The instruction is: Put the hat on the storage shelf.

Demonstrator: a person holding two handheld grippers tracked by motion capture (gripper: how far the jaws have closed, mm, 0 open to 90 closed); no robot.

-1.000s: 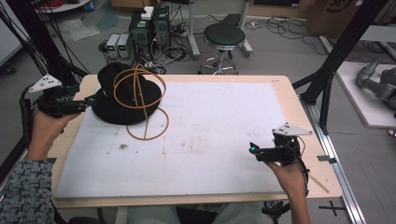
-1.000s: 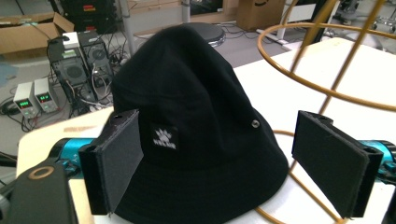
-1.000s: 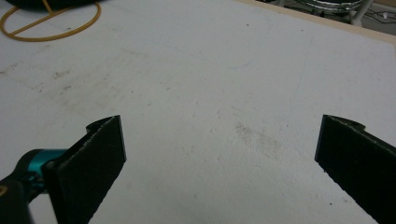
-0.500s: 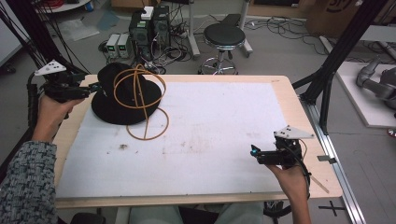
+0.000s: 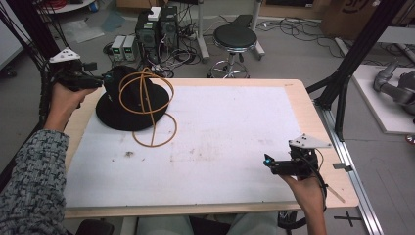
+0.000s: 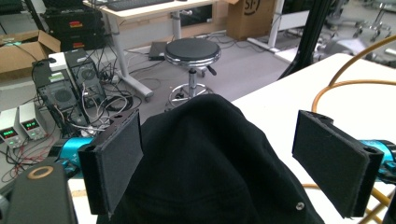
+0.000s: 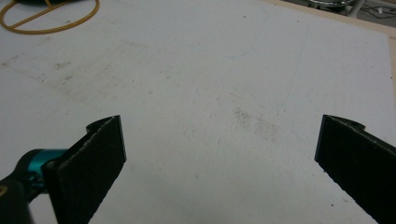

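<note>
**Left gripper spread around the crown of the black hat**

From the high view I see my left gripper (image 5: 100,81) at the far left corner of the table (image 5: 298,105), its tip against the left side of the black hat (image 5: 117,110). In the left gripper view its 2 jaws stand wide apart, released, with the hat's crown (image 6: 210,154) rising between them; I cannot tell whether either pad actually touches the cloth.

The hat is soft, matte black fabric with a rounded, creased crown, a flat circular brim and 1 small metal eyelet. A wire frame (image 5: 147,95) of thin tan-orange hoops stands over the hat's right side; its upper loops cross like a globe, and 1 flat ring lies on the sheet just in front of the brim.

My right gripper (image 5: 268,161) is well apart from the hat, near the right front corner, jaws open on nothing. Its pads (image 7: 88,172) look like coarse black foam. Beneath it lies a white sheet (image 5: 230,137), smooth but scuffed with grey smudges, laid over a pale wooden tabletop.
</note>
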